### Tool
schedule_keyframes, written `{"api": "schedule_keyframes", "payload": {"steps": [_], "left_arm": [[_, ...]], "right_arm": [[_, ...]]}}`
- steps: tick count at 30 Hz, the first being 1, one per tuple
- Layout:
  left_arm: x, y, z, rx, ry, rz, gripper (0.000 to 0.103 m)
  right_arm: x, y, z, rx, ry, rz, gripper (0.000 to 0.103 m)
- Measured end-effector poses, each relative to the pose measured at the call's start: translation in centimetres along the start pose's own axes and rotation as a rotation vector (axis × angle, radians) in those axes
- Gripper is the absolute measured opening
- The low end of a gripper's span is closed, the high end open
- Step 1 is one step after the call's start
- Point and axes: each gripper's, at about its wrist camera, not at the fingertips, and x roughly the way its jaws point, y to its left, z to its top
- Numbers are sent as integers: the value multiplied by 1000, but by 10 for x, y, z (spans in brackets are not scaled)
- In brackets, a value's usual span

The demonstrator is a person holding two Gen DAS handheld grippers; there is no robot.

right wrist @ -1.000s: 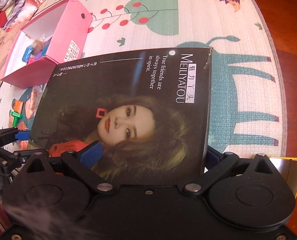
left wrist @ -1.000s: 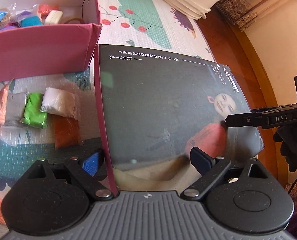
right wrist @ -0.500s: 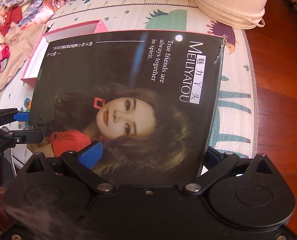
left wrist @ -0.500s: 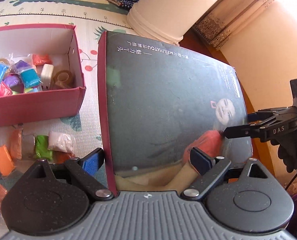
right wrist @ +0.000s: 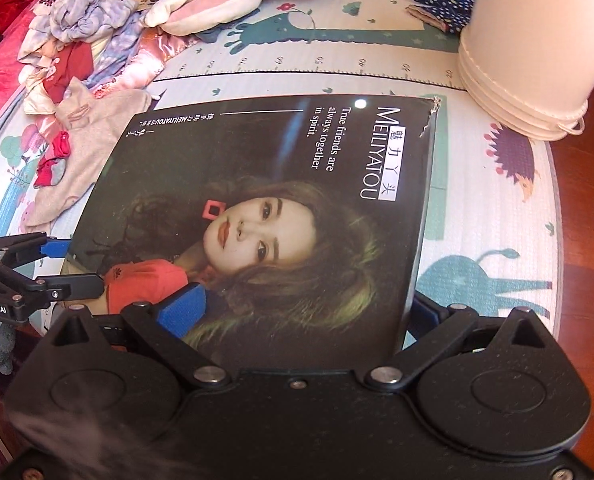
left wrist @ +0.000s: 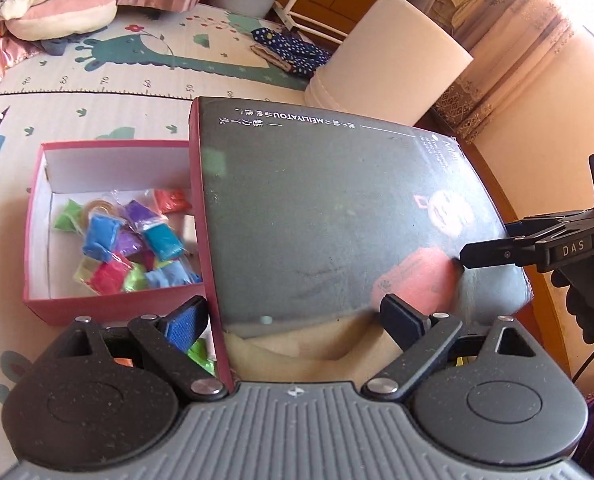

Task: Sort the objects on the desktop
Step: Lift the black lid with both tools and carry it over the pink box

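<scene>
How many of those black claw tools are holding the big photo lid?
2. The left gripper holds the lid at its red edge beside the open box; the right gripper holds the side away from the box.

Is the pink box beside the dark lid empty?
No, the pink box holds a heap of colourful little packets.

Both wrist cameras look steeply down, close over the dark glossy cardboard box lid (left wrist: 337, 208) (right wrist: 273, 216). The left view faces it from its red-edged side, the right from the opposite side. Both share the lid, the white plastic bucket (left wrist: 393, 56) (right wrist: 537, 40) beyond it, and the cartoon play mat (left wrist: 109, 92) (right wrist: 493, 216).
</scene>
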Motion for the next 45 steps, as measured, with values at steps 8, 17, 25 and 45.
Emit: {"api": "schedule_keyframes", "payload": {"steps": [8,17,25,45], "left_arm": [[-24,42,38,33,24,59,93],[-13,105,76,20,38,99,93],[21,174,66,-95,76,83,93],[56,245,45,-219,96,81,94]], "right_arm": [[22,43,46,-88,3,47,102],[78,60,91,-65,-10,106,102],[138,81,110,-83,43,96,103],[202,107,113,-87,128,80,103]]}}
